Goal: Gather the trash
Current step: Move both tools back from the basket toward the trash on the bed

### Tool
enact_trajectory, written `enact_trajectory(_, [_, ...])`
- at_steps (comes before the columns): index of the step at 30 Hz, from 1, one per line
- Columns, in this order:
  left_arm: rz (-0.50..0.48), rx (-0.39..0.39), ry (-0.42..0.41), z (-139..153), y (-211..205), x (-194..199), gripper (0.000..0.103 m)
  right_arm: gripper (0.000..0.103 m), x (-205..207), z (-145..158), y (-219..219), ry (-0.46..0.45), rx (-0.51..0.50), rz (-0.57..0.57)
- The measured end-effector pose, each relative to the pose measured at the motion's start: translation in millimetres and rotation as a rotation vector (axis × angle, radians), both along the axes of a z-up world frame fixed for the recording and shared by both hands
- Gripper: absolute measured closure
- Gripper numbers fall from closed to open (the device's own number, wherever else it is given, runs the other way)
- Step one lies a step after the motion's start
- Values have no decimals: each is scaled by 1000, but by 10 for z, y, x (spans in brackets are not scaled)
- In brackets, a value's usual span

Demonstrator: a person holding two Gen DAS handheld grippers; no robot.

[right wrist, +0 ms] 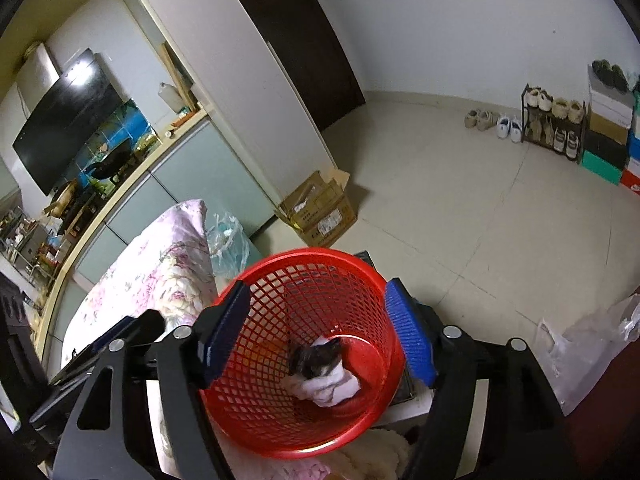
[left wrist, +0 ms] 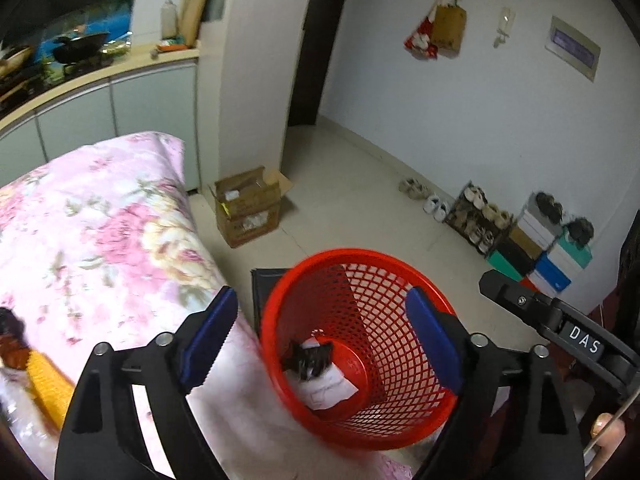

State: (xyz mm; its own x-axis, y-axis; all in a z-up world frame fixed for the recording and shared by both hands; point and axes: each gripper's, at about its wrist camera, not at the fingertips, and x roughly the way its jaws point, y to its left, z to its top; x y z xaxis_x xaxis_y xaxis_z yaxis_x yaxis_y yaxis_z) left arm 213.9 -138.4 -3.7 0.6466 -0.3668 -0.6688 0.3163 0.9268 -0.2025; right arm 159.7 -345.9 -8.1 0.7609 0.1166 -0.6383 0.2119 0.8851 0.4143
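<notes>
With both the left gripper [left wrist: 320, 344] and right gripper [right wrist: 316, 332] spread empty just above the red mesh wastebasket [left wrist: 360, 344], which seems perched near the bed's [left wrist: 100, 220] edge, a nudge could tip out its crumpled paper [right wrist: 324, 380].

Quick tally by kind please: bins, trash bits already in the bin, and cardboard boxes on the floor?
Red mesh bin: 1
Trash in the bin, white crumpled paper and dark wrapper: 2
Open cardboard box on the floor: 1
Total: 4
</notes>
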Motion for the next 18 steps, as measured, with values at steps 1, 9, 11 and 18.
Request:
enact_trajectory(1, [7,-10,-9,42,45,-40,17,34,-14,17,0,-8,-6,2])
enact_trajectory(9, [90,35,-89,271,355,-280,15,28,-125,197,216,-72,-59,45])
enact_trajectory(11, [110,39,-94,313,462,-336,15,28,-145,227,269,-82,-66,59])
enact_trajectory(18, [182,45,-116,462,901,-588,15,27,-213,309,535,-107,-86,134])
